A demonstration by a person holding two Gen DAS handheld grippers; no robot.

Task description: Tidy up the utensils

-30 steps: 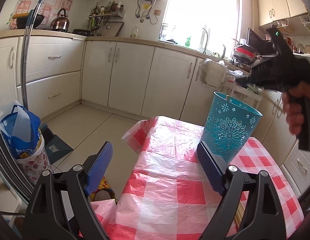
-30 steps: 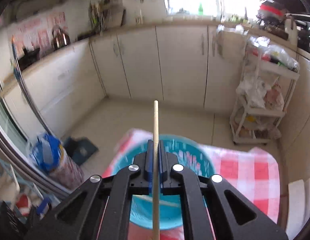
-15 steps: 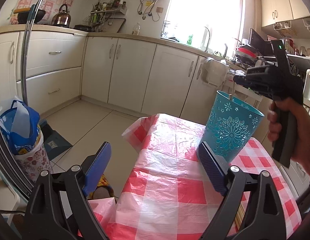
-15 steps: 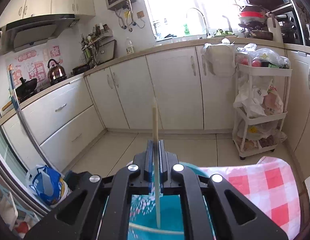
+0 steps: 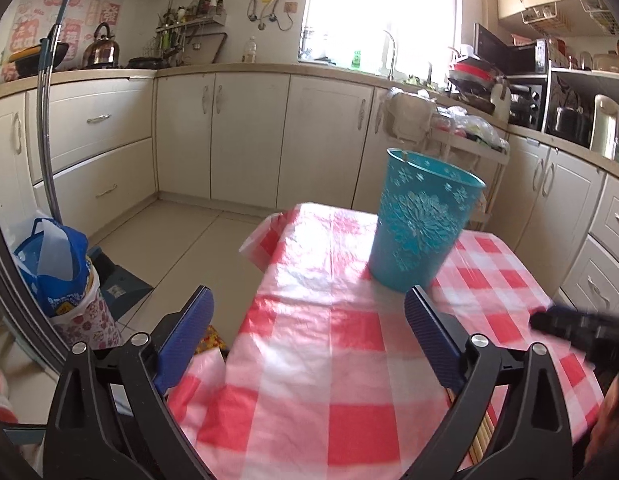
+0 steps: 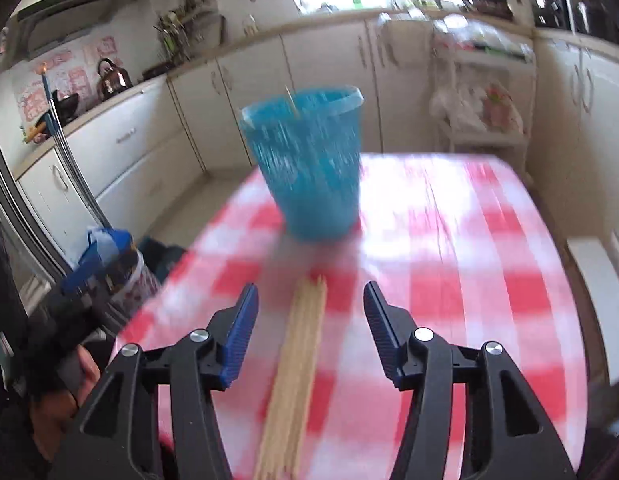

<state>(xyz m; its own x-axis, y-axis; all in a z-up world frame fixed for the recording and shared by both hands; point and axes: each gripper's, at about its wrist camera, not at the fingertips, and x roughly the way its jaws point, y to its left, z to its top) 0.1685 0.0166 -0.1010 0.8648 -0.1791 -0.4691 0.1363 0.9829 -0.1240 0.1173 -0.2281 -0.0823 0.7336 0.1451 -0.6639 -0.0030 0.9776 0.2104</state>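
A teal patterned bucket [image 5: 423, 220] stands on the red-and-white checked tablecloth [image 5: 329, 340]; it also shows in the right wrist view [image 6: 309, 168]. One chopstick tip [image 6: 290, 98] pokes above its rim. A bundle of wooden chopsticks [image 6: 297, 372] lies on the cloth between the fingers of my right gripper [image 6: 309, 320], which is open and empty above them. My left gripper [image 5: 309, 328] is open and empty over the table's left edge. The chopstick ends [image 5: 483, 432] show by its right finger.
Cream kitchen cabinets [image 5: 249, 132] run along the back. A blue bag in a bin [image 5: 57, 264] and a mop handle [image 5: 45, 120] stand on the floor at left. A white trolley [image 6: 481, 92] stands behind the table. The table's left edge drops to tiled floor.
My right gripper let a chopstick go into the bucket, opened, and dropped back low over the chopstick bundle. My left gripper stayed open and hardly moved.
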